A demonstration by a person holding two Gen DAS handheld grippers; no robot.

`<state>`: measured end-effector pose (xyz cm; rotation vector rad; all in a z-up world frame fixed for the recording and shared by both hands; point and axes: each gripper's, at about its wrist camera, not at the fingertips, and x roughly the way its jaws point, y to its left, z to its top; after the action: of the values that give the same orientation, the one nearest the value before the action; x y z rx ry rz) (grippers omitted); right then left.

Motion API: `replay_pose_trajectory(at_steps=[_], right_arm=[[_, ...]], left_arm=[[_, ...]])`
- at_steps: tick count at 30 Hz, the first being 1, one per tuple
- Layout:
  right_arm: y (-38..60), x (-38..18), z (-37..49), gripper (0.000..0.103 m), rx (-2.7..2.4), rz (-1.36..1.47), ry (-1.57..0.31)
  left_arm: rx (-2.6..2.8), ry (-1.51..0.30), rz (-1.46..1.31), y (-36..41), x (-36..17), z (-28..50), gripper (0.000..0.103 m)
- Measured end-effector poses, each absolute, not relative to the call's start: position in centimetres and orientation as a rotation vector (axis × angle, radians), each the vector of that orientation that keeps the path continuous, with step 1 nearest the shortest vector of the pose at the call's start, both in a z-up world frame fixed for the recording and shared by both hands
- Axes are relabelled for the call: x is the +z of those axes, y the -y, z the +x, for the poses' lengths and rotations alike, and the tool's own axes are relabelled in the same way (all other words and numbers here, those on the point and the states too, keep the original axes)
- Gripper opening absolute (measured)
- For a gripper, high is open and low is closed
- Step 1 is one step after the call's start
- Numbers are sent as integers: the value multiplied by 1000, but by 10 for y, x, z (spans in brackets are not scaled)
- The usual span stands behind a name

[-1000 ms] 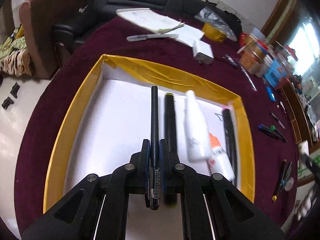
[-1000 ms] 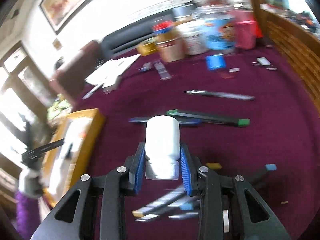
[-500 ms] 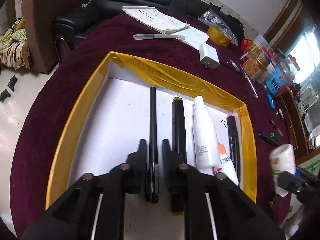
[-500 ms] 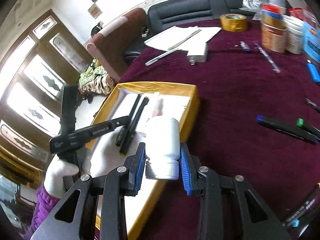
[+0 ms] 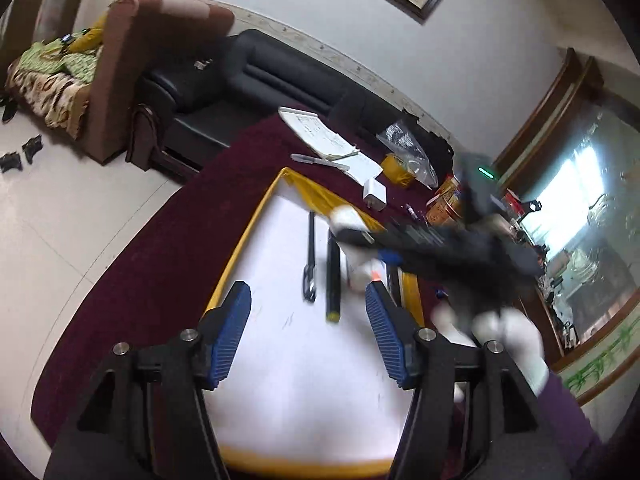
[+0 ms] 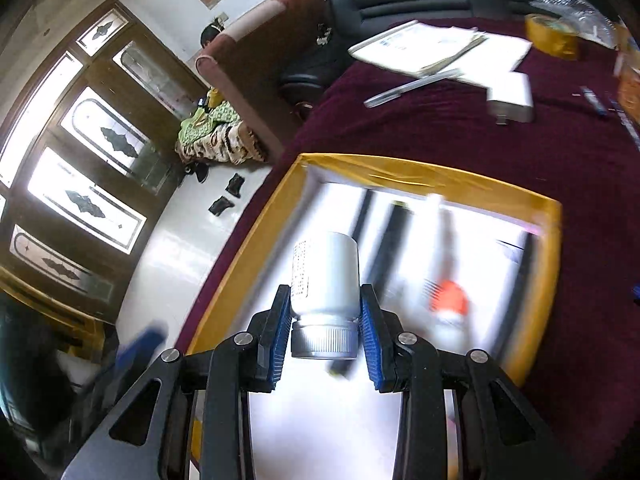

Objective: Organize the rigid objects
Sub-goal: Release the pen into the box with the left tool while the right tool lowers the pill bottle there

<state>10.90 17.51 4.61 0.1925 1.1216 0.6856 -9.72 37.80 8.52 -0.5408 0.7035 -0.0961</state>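
A yellow-rimmed tray (image 5: 236, 256) with a white floor lies on the maroon tablecloth. In it lie a thin black pen (image 5: 311, 256), a black marker (image 5: 332, 280) and, further right, glue bottles half hidden. My left gripper (image 5: 308, 336) hovers over the tray's near part, its jaws opening with nothing between them. My right gripper (image 6: 324, 308) is shut on a white bottle (image 6: 324, 272), cap toward the camera, above the tray (image 6: 400, 172). In the left wrist view the right gripper (image 5: 440, 248) is a dark blur across the tray's right side.
Beyond the tray lie a notebook (image 5: 320, 136), a silver pen (image 5: 320, 160), a white charger (image 5: 375, 196) and a roll of tape (image 5: 396, 170). Jars (image 5: 444, 204) crowd the table's right. A gloved hand (image 5: 500, 332) with a purple sleeve is at right. Sofas stand behind.
My left gripper let go of the thin black pen, which now lies in the tray, then opened and drew back and up. My right gripper carried the white bottle over the tray.
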Motion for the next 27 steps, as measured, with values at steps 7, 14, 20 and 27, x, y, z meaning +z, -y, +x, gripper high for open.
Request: replay_pose_trajectory(at_steps=[7, 14, 20, 27], right_arm=[[-239, 16, 139, 30, 632, 178, -1177], [-253, 4, 141, 31, 534, 149, -1171], [-230, 29, 131, 33, 545, 147, -1093], [-140, 66, 86, 38, 583, 153, -973]], left_arm=[[-34, -707, -532, -391, 77, -122, 59], [-15, -698, -524, -393, 77, -124, 59], [-35, -727, -526, -376, 72, -123, 59], [-108, -750, -455, -332, 79, -118, 59]])
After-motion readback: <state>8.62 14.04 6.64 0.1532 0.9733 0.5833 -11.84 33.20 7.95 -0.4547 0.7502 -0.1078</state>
